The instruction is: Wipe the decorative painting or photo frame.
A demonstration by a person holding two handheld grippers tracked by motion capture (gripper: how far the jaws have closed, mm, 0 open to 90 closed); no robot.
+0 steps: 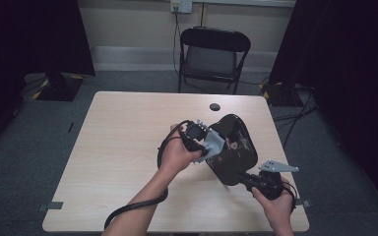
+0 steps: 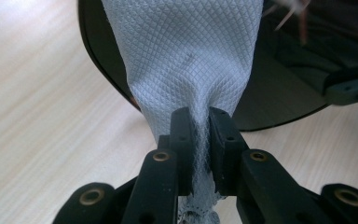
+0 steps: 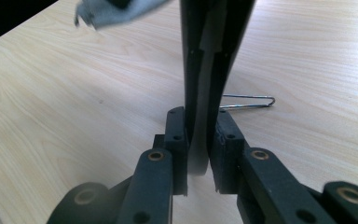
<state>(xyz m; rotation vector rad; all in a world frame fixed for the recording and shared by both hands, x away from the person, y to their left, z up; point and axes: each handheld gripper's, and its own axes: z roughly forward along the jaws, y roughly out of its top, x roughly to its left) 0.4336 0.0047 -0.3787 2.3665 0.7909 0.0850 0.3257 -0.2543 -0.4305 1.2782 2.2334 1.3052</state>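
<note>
A glossy black oval tray [image 1: 236,142] is held tilted above the right half of the table. My right gripper [image 3: 199,135] is shut on its near rim [image 3: 209,56], and in the high view that gripper [image 1: 250,178] sits at the tray's lower corner. My left gripper [image 2: 199,135] is shut on a white textured cloth [image 2: 186,56], which fans out against the tray's dark surface [image 2: 279,93]. From above, the left gripper [image 1: 215,150] rests at the tray's left side. A corner of the cloth [image 3: 116,9] hangs at the top of the right gripper view.
The light wooden table [image 1: 128,147] has a small dark round hole [image 1: 215,106] near its far edge. A thin metal wire loop [image 3: 249,101] lies on the table behind the tray. A black folding chair [image 1: 214,54] stands beyond the table.
</note>
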